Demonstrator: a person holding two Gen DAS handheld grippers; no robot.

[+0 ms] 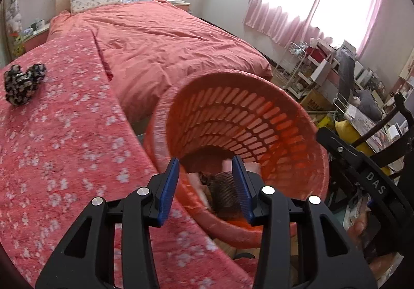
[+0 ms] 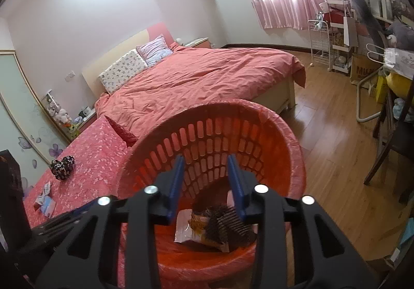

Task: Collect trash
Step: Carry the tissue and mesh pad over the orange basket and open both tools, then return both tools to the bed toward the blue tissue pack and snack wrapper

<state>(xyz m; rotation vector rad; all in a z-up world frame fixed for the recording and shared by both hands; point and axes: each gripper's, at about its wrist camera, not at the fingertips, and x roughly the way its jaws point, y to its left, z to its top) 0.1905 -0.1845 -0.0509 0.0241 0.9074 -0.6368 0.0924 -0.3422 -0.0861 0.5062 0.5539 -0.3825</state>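
2 grippers, left gripper (image 1: pixel 205 172) and right gripper (image 2: pixel 205 172), hover with fingers spread and empty over a red basket (image 2: pixel 289 149) beside the bed (image 2: pixel 207 74), likely placed for easy dropping. Wrapper trash (image 2: pixel 191 226) lies inside, just below the right fingers.

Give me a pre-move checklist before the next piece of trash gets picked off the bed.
1. Left claw open and holding nothing: ok.
2. Right claw open and holding nothing: ok.
3. Orange basket mouth faces the claws: ok.
4. Wrapper already inside the basket: ok.
5. Paper scraps still lying on the floral blanket: not ok.
6. Black patterned bundle is trash: cannot tell.
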